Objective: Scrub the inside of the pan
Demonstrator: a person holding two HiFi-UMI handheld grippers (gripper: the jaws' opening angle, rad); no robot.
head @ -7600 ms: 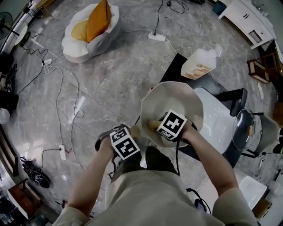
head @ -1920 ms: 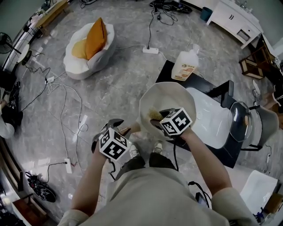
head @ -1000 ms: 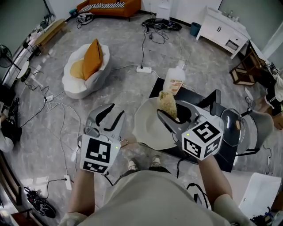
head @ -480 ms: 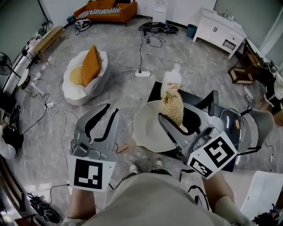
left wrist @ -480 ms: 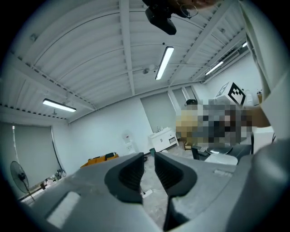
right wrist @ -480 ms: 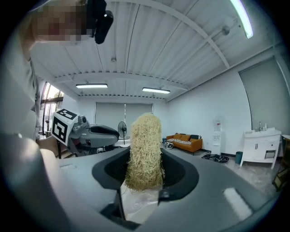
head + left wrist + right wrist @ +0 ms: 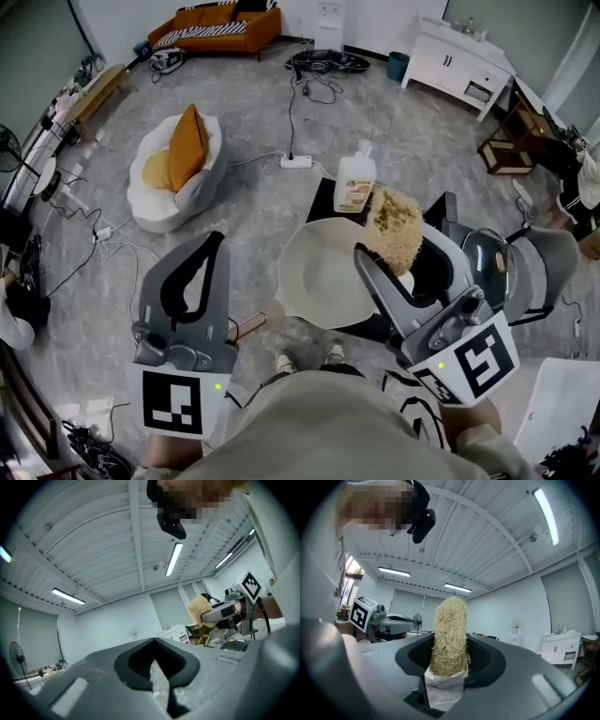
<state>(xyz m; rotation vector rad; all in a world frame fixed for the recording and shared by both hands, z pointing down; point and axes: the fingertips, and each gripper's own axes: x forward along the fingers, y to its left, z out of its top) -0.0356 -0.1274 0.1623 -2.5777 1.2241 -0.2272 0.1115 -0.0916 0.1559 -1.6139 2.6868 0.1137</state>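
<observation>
1. The right gripper (image 7: 371,255) is pinching the loofah scrubber (image 7: 395,221) by its white base. Its jaws are clamped on the base, so the fibrous head is sticking out past the tips, free to rub.
2. The left gripper (image 7: 217,240) is carrying nothing. Its jaws have just been closing and are now pressed together with nothing between them.
3. The cream pan (image 7: 323,277) is sitting mouth-up at the centre of the head view, on the edge of a black worktop (image 7: 325,200). Its handle (image 7: 246,325) is pointing lower left towards the person, probably so the free gripper can steady it.
4. Both grippers are hovering well above the pan, touching neither it nor each other, so no scrubbing is happening right now.
5. A detergent bottle (image 7: 354,183) is standing just behind the pan, seemingly kept close for soap.
</observation>
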